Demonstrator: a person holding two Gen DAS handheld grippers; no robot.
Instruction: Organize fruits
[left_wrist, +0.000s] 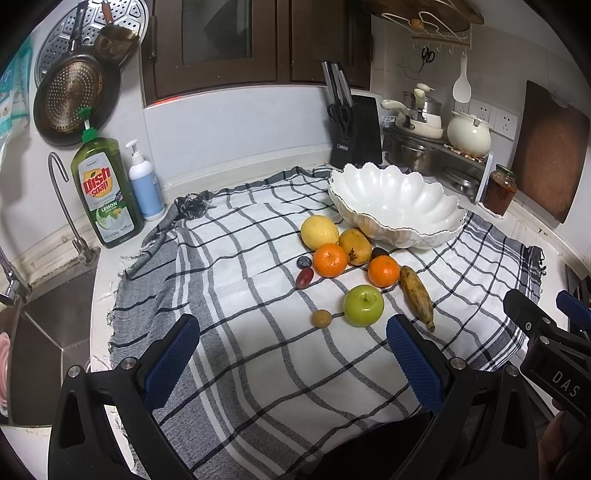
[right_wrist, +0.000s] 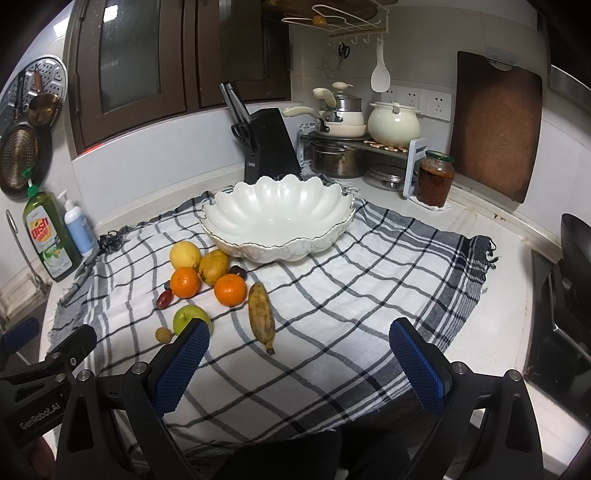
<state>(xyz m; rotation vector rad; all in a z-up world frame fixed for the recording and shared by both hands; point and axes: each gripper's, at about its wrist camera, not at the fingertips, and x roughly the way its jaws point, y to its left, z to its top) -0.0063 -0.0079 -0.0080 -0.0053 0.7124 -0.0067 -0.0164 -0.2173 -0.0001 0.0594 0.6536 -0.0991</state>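
Note:
A white scalloped bowl (left_wrist: 397, 206) (right_wrist: 279, 218) stands empty at the back of a checked cloth (left_wrist: 258, 295) (right_wrist: 351, 280). In front of it lie a lemon (left_wrist: 319, 232) (right_wrist: 184, 254), a mango (left_wrist: 355, 246) (right_wrist: 213, 266), two oranges (left_wrist: 331, 260) (right_wrist: 229, 290), a green apple (left_wrist: 363, 305) (right_wrist: 188, 316), a spotted banana (left_wrist: 417, 297) (right_wrist: 261, 314), a red grape (left_wrist: 304, 277) (right_wrist: 164, 299) and a small brown fruit (left_wrist: 322, 318) (right_wrist: 163, 335). My left gripper (left_wrist: 293, 350) hovers open, near the cloth's front. My right gripper (right_wrist: 301, 354) is open too, with nothing between its fingers.
A green dish soap bottle (left_wrist: 105, 192) and a pump bottle (left_wrist: 146, 188) stand by the sink (left_wrist: 40, 325) at the left. Behind the bowl are a knife block (left_wrist: 354, 129), stacked pots (right_wrist: 343, 129) and a jar (right_wrist: 435, 178). A stove (right_wrist: 565, 295) lies right.

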